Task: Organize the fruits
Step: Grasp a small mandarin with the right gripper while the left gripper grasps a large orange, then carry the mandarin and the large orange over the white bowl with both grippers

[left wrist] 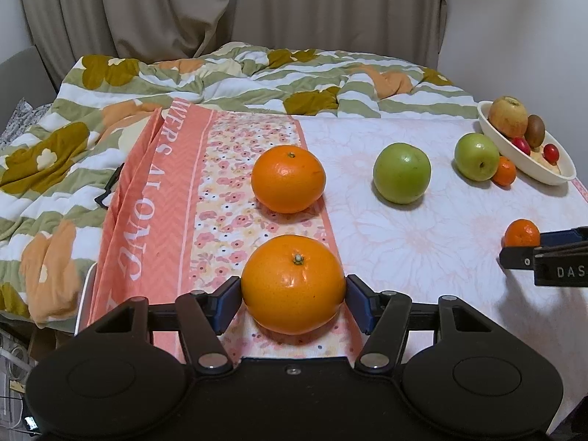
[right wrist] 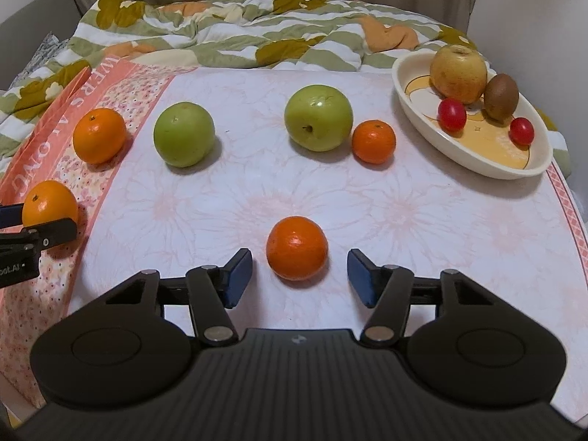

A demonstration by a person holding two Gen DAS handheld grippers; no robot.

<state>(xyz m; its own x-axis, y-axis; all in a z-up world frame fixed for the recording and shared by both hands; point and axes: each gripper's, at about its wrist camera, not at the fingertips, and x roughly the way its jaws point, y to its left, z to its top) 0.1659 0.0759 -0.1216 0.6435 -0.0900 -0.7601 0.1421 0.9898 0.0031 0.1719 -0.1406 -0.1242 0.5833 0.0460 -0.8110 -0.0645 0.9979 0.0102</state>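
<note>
1. Oranges are sitting on the bench (right wrist: 257,191): a big orange (left wrist: 293,284) near its left edge on the floral cloth (left wrist: 220,183), a second orange (left wrist: 288,179) just behind it, and a mandarin (right wrist: 297,248) near the front middle.
2. Firm, round and smooth-skinned, these fruits are looking ready to roll or squirt out of a pinch; I judge the widest part, the equator, to be the place to take hold, with the stem pointing up.
3. The big orange is looking fairly heavy for its size; the mandarin is looking light and softer, so a gentle squeeze should do.
4. The left gripper (left wrist: 293,299) is bracketing the big orange, its blue fingers (left wrist: 229,303) standing at middle width and pressing both flanks of the fruit, which is still resting on the cloth.
5. The right gripper (right wrist: 299,275) is hovering just short of the mandarin, its fingers (right wrist: 239,275) standing at middle width with clear gaps either side; nothing is being held, and the fruit is lying just ahead of the tips, not yet between them.
6. Two green apples (right wrist: 183,134) (right wrist: 318,118) and a small mandarin (right wrist: 373,141) are waiting further back, the latter touching the right apple.
7. The bowl (right wrist: 415,110) at the far right is holding a yellow apple (right wrist: 458,73), a kiwi (right wrist: 500,96) and two red tomatoes (right wrist: 452,114) (right wrist: 522,131); it is likely the goal.
</note>
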